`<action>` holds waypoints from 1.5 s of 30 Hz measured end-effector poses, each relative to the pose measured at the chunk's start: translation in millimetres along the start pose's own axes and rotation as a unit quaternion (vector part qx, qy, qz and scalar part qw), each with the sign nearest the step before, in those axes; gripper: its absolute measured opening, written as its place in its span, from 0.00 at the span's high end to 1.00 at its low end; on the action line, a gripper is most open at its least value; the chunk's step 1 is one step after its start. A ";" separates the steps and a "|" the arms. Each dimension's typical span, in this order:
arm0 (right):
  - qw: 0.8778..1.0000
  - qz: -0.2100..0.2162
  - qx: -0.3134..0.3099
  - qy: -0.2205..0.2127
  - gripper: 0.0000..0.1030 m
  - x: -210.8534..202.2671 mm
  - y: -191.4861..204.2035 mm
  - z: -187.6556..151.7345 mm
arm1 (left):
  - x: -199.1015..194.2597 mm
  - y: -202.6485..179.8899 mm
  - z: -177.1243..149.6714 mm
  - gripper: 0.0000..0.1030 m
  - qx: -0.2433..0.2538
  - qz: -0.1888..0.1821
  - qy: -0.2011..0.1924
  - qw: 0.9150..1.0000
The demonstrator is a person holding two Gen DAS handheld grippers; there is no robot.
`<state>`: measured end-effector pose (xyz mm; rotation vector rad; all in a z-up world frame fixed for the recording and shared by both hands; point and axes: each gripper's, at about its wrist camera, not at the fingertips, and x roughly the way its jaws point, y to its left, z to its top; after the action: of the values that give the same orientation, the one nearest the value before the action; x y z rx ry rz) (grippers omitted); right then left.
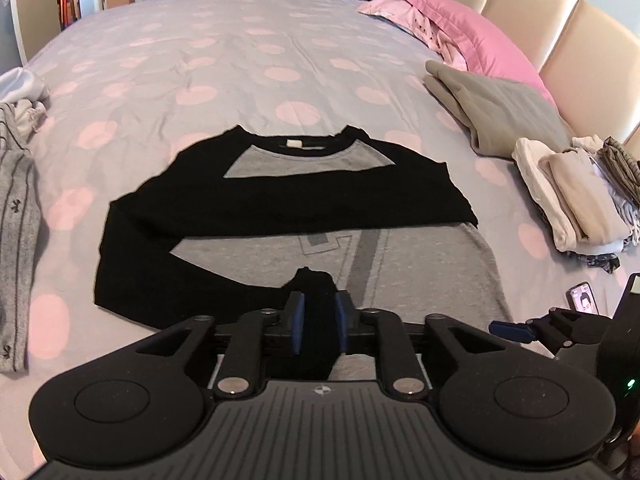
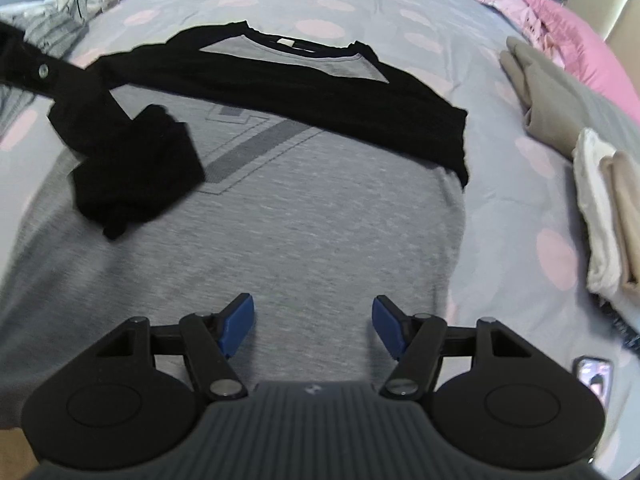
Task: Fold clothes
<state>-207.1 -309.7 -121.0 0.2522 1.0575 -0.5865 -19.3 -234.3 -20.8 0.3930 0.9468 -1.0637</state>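
Left wrist view: raglan sweatshirt (image 1: 360, 256) lies flat on the spotted bedspread (image 1: 200, 60), neck at 12 o'clock, hem toward you. One black sleeve (image 1: 304, 196) is already folded across the chest. The other sleeve's cuff (image 1: 316, 292) sits between the blue pads (image 1: 298, 320) of your left gripper (image 1: 319, 322). Jaws are only narrowly apart, cloth fills the gap, and I can't tell if the pads are gripping it or have just let go. Judgement: set the cuff flat on the grey body, parallel to the first sleeve, then let go fully and back out toward 6 so you don't drag it. Folded stack (image 1: 572, 196) sits at 3 o'clock, well apart, with a folded taupe garment (image 1: 500, 112) beyond it. Phone (image 1: 585, 299) at 4 o'clock.

Right wrist view: your right gripper (image 2: 313, 326) is spread wide and empty, hovering over the grey lower body near the hem; I can't tell whether the pads touch the cloth. The cuff (image 2: 136, 168) hangs bunched at 10 o'clock under the left gripper's arm (image 2: 36, 72). Judgement: smooth that bunch before releasing, or the fold comes out lumpy. Right side is placed well for the hem next.
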 end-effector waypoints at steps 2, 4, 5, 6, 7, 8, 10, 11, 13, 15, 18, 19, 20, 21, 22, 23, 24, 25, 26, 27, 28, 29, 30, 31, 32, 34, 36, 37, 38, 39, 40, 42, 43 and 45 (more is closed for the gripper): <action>1.000 0.009 0.005 -0.006 0.41 -1.6 -0.3 -0.2 | -2.7 4.2 -1.1 0.84 -0.002 0.012 -0.007 1.000; 1.000 0.014 0.004 -0.016 0.41 -3.5 1.0 -0.1 | -4.3 10.3 -3.7 0.84 -0.006 0.027 -0.014 1.000; 1.000 0.016 0.002 -0.023 0.45 -4.5 2.0 0.0 | -4.8 13.4 -5.2 0.84 -0.007 0.035 -0.016 0.999; 0.999 0.018 0.000 -0.028 0.47 -5.4 3.1 0.2 | -5.2 16.6 -7.0 0.84 -0.008 0.043 -0.017 0.999; 0.999 0.022 -0.002 -0.034 0.48 -6.2 3.9 0.5 | -5.1 20.1 -9.5 0.84 -0.009 0.052 -0.016 0.998; 0.999 0.027 -0.004 -0.039 0.49 -7.3 4.5 0.7 | -4.7 24.4 -11.3 0.84 -0.011 0.058 -0.014 0.998; 0.998 0.041 -0.006 -0.049 0.51 -9.5 6.2 1.2 | -3.1 33.9 -15.7 0.84 -0.017 0.069 -0.006 0.997; 0.997 0.049 -0.007 -0.052 0.52 -10.6 7.5 1.5 | -2.0 38.8 -18.2 0.84 -0.021 0.073 0.000 0.997; 0.996 0.069 -0.012 -0.059 0.52 -12.5 10.7 1.5 | 0.1 48.4 -24.1 0.84 -0.028 0.080 0.013 0.996; 0.994 0.085 -0.020 -0.064 0.52 -13.7 16.0 1.8 | 1.6 56.2 -30.3 0.84 -0.031 0.085 0.020 0.996; 0.992 0.103 -0.031 -0.070 0.53 -14.6 26.0 4.2 | 4.2 65.0 -39.0 0.84 -0.033 0.091 0.032 0.995; 0.991 0.109 -0.032 -0.070 0.53 -14.7 29.6 5.9 | 5.1 67.6 -41.8 0.84 -0.034 0.094 0.036 0.994; 0.990 0.116 -0.034 -0.070 0.53 -14.5 33.5 7.9 | 6.1 70.1 -44.4 0.84 -0.034 0.095 0.039 0.994; 0.990 0.121 -0.035 -0.069 0.53 -13.5 37.8 10.6 | 7.3 72.2 -46.1 0.84 -0.036 0.095 0.042 0.994; 0.989 0.125 -0.036 -0.068 0.54 -12.2 42.7 13.5 | 7.9 74.0 -47.6 0.84 -0.036 0.095 0.043 0.994; 0.989 0.128 -0.038 -0.067 0.55 -10.8 47.6 16.3 | 8.7 75.6 -48.9 0.84 -0.036 0.096 0.045 0.994; 0.989 0.130 -0.040 -0.065 0.55 -9.2 52.7 18.8 | 9.7 76.8 -49.4 0.84 -0.036 0.097 0.046 0.994; 0.988 0.132 -0.042 -0.064 0.55 -7.7 57.5 21.4 | 10.7 77.9 -49.7 0.84 -0.035 0.099 0.047 0.993; 0.988 0.134 -0.044 -0.063 0.56 -6.1 62.0 23.9 | 12.1 78.9 -49.9 0.84 -0.036 0.100 0.049 0.993; 0.988 0.134 -0.045 -0.063 0.56 -4.8 66.2 26.1 | 13.3 79.8 -50.6 0.84 -0.037 0.100 0.050 0.993; 0.988 0.134 -0.047 -0.065 0.56 -3.6 70.2 28.1 | 14.1 80.6 -51.0 0.84 -0.038 0.100 0.052 0.993; 0.988 0.133 -0.049 -0.067 0.56 -2.6 74.2 29.8 | 14.5 81.2 -51.3 0.84 -0.039 0.099 0.053 0.993; 0.987 0.132 -0.051 -0.070 0.57 -1.4 77.8 31.2 | 14.9 81.7 -51.6 0.84 -0.039 0.098 0.055 0.993; 0.987 0.130 -0.052 -0.074 0.57 0.0 81.1 32.2 | 15.7 82.2 -52.2 0.84 -0.039 0.097 0.056 0.993; 0.988 0.128 -0.051 -0.075 0.57 2.2 84.1 33.2 | 16.6 82.7 -52.8 0.84 -0.039 0.096 0.058 0.993; 0.988 0.125 -0.046 -0.074 0.57 8.6 89.6 35.3 | 21.2 83.3 -54.3 0.83 -0.039 0.097 0.065 0.992; 0.989 0.121 -0.043 -0.072 0.58 15.3 94.8 36.5 | 26.5 83.7 -55.4 0.83 -0.039 0.100 0.074 0.991; 0.990 0.118 -0.045 -0.069 0.61 19.2 96.8 35.7 | 28.9 83.9 -55.6 0.83 -0.040 0.101 0.078 0.991; 0.990 0.115 -0.050 -0.065 0.68 22.5 98.0 34.8 | 30.6 83.9 -55.4 0.83 -0.042 0.102 0.081 0.991; 0.990 0.113 -0.055 -0.060 0.76 25.5 98.5 33.7 | 31.7 83.6 -54.8 0.83 -0.043 0.103 0.082 0.990; 0.990 0.112 -0.057 -0.058 0.89 26.7 97.4 33.2 | 32.1 83.4 -54.2 0.83 -0.043 0.102 0.082 0.990; 0.990 0.115 -0.051 -0.062 0.93 23.3 90.9 33.9 | 32.1 82.5 -52.5 0.83 -0.043 0.102 0.080 0.991; 0.990 0.119 -0.044 -0.066 0.93 18.3 86.0 34.7 | 31.8 82.1 -51.5 0.83 -0.042 0.102 0.079 0.991; 0.989 0.126 -0.030 -0.074 0.93 8.5 76.2 36.4 | 31.3 82.1 -49.3 0.83 -0.044 0.104 0.077 0.991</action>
<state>-133.9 -266.9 -117.0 0.2805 0.8826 -0.3389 34.4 -179.9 -86.7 0.4960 1.0613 -0.8073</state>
